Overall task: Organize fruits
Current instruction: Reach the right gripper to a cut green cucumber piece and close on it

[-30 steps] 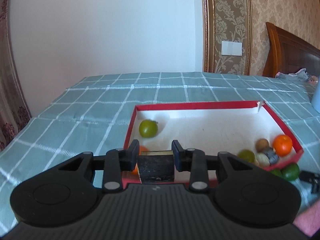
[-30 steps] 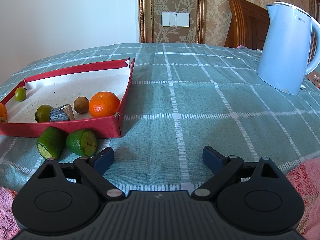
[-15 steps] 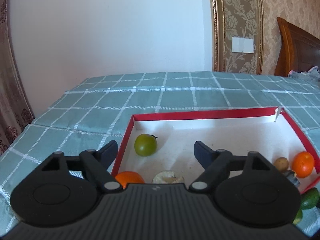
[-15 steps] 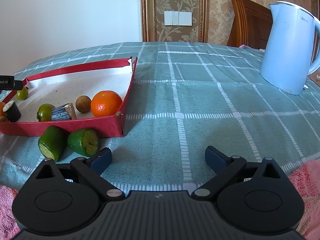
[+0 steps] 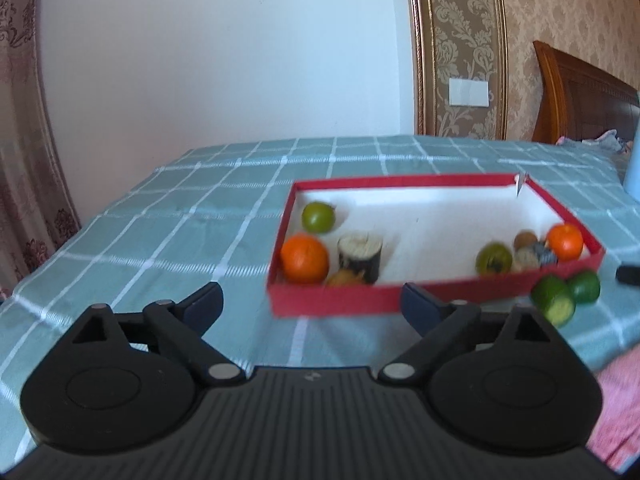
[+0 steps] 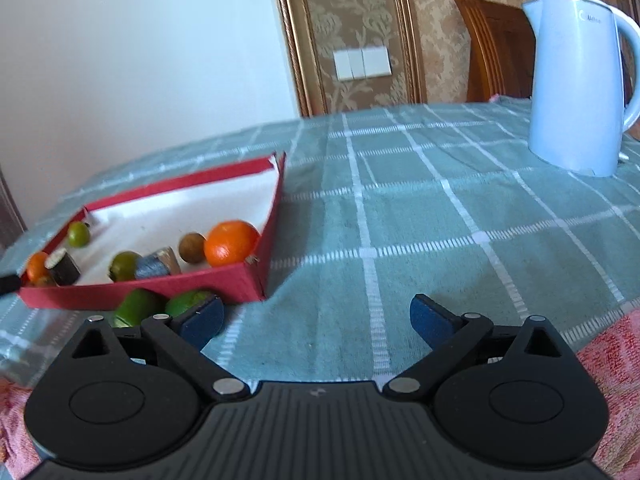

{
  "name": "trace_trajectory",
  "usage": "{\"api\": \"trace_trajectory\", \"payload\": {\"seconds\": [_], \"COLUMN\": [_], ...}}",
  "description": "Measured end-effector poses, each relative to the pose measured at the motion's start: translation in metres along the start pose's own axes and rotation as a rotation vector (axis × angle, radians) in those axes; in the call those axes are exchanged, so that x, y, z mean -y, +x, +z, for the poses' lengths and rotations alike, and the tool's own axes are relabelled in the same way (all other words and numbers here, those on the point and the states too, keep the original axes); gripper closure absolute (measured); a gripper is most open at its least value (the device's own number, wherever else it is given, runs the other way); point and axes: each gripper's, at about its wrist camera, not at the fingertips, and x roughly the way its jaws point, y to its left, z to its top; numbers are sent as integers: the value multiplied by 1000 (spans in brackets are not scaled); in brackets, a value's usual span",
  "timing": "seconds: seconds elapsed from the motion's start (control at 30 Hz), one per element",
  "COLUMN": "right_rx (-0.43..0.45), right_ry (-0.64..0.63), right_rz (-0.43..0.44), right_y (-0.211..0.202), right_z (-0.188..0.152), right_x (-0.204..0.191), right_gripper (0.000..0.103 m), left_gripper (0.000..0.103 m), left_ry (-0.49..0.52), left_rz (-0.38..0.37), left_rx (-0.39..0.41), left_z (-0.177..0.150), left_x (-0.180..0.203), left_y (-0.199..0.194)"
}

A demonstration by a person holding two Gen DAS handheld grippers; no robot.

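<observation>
Dark-barked cylindrical cane stub [image 5: 359, 256] was stood upright in red cardboard tray [image 5: 332, 300]; left gripper [image 5: 312, 304] was opening wide, empty; right gripper [image 6: 316, 320] was spread wide, empty.

My table wears a teal checked cloth [image 6: 440, 216]. Behind it I see a plain white wall [image 5: 224, 52], damask wallpaper with a gilt frame [image 5: 456, 48], a white switch plate [image 6: 362, 63], a wooden headboard [image 5: 580, 96] and a patterned curtain [image 5: 20, 120] at left, all daylit.

Bright daylight, slight motion blur, strong fisheye bending at edges.
</observation>
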Motion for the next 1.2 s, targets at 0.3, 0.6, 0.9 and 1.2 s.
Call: {"api": "trace_trajectory", "payload": {"seconds": [0.3, 0.6, 0.9, 1.2], "right_rx": [54, -4, -70, -94], "right_ry": [-180, -255, -282, -258], "right_rz": [31, 58, 54, 107], "right_y": [-6, 9, 25, 31], "right_z": [-1, 2, 4, 3], "right_x": [-31, -53, -63, -60], "right_gripper": [3, 6, 22, 37], "left_gripper": [2, 0, 0, 0], "left_ry": [-38, -48, -110, -114], "left_rz": [22, -3, -29, -27], "left_rx": [-72, -91, -113, -112], "left_z": [-19, -21, -22, -22], "left_x": [-16, -20, -29, -29], "left_y": [13, 13, 15, 14]}}
